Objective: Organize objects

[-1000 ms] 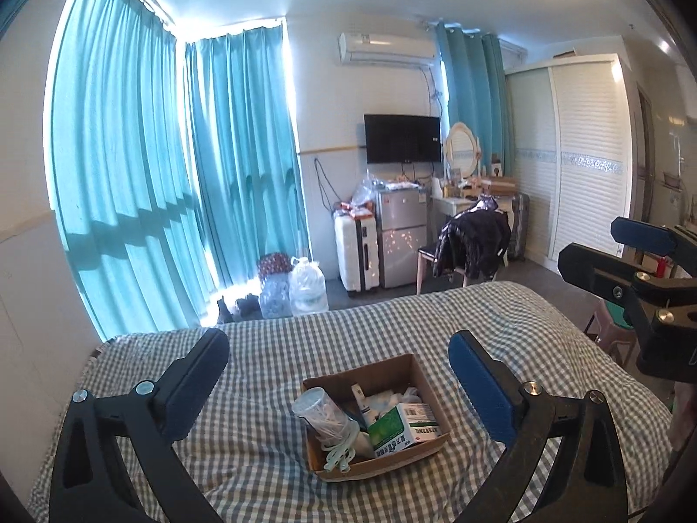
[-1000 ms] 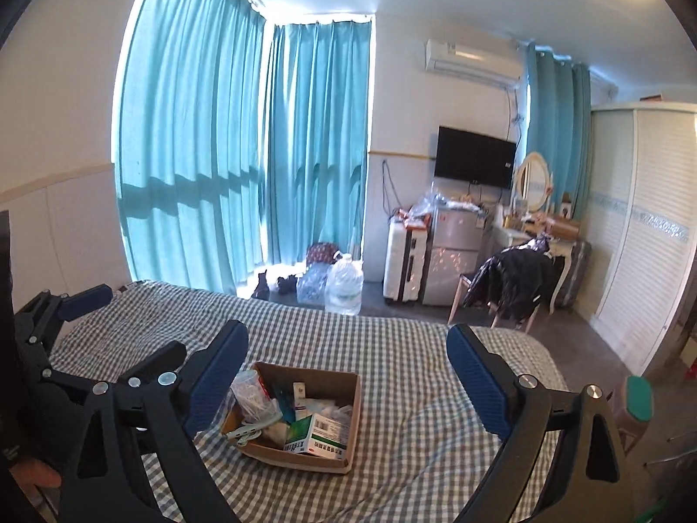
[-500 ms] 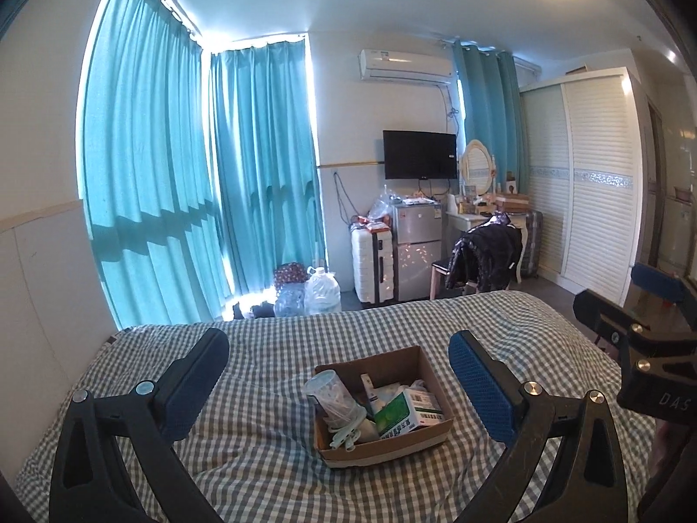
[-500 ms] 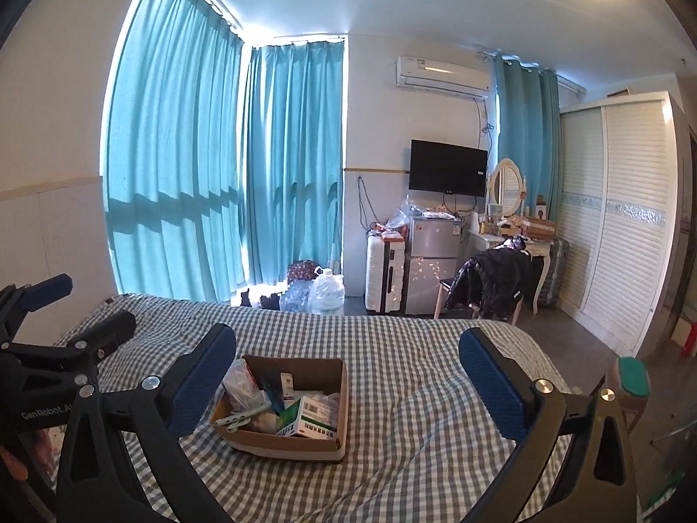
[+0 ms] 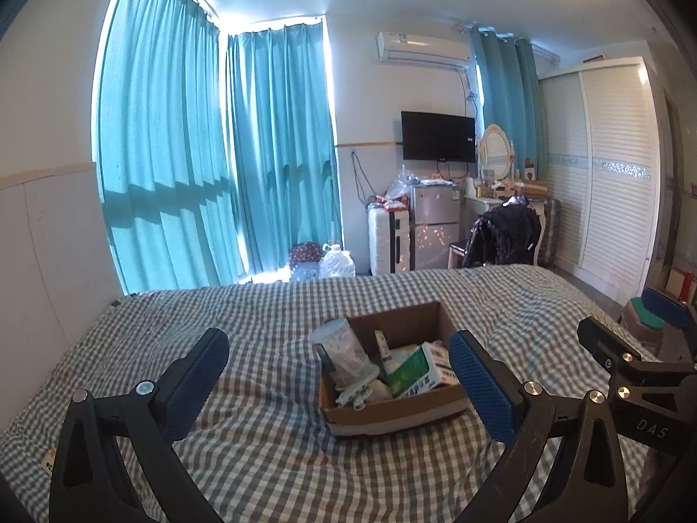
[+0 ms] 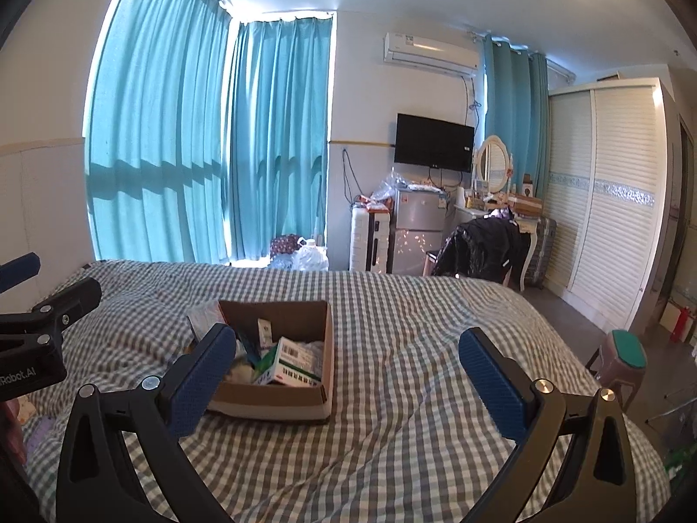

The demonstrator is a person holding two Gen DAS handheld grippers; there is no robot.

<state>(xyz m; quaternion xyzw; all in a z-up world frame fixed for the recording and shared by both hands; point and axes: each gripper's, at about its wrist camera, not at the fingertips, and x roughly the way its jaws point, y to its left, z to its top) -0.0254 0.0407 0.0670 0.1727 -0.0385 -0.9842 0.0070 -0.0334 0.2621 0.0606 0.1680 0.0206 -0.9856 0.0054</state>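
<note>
Left hand-held gripper [image 5: 340,375] and right hand-held gripper [image 6: 348,370] both hover spread apart, holding nothing, above the cardboard box [image 5: 392,414] on the checkered bed [image 5: 261,436].

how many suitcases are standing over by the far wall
2. A white suitcase stands left of the small fridge; a grey one stands right of the dressing table, by the wardrobe. The jacket-draped chair may hide more.
</note>
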